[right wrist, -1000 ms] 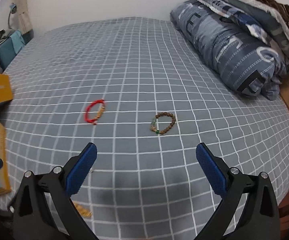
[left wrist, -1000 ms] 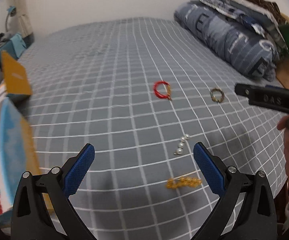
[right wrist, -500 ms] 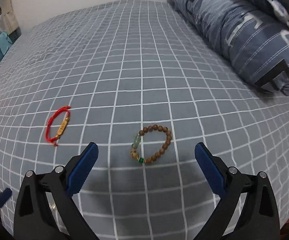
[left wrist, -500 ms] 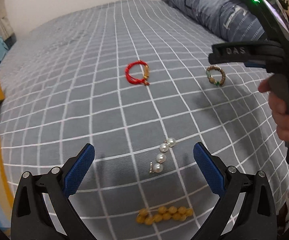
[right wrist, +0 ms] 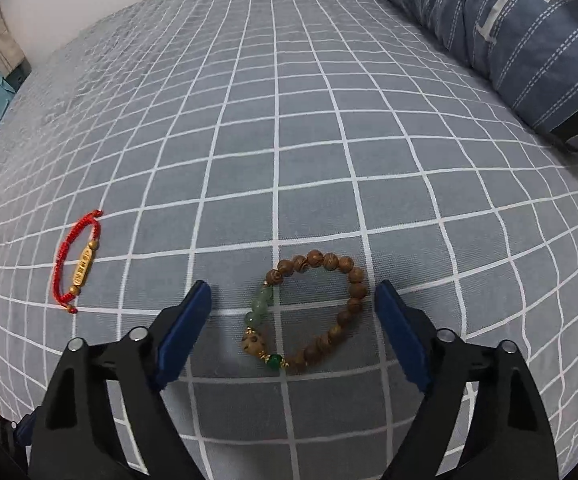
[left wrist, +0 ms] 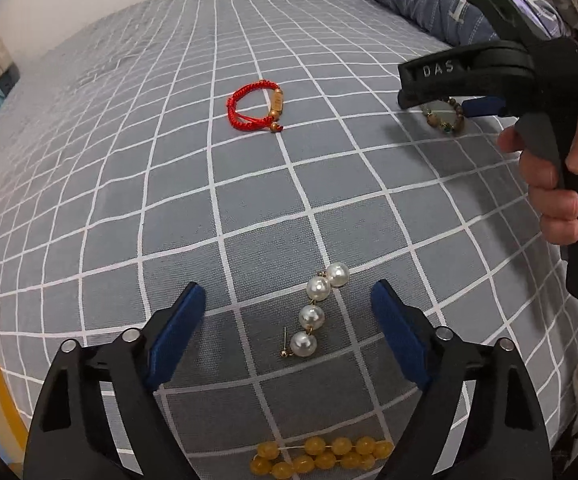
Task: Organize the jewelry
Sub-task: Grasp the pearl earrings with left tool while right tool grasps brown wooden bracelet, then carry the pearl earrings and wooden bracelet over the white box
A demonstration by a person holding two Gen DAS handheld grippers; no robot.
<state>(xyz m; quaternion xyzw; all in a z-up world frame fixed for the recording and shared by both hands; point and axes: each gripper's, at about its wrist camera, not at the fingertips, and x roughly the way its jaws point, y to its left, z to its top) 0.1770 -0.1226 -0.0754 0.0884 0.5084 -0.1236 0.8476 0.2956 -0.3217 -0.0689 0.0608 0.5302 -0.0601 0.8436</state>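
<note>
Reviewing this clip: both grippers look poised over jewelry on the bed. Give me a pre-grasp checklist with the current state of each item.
1. Left gripper open: ok.
2. Pearl earring between its fingers: ok.
3. Right gripper open: ok.
4. Wooden bead bracelet between its fingers: ok.
5. Red cord bracelet outside both grasps: ok.
6. Yellow bead bracelet lies apart from the earring: ok.
</note>
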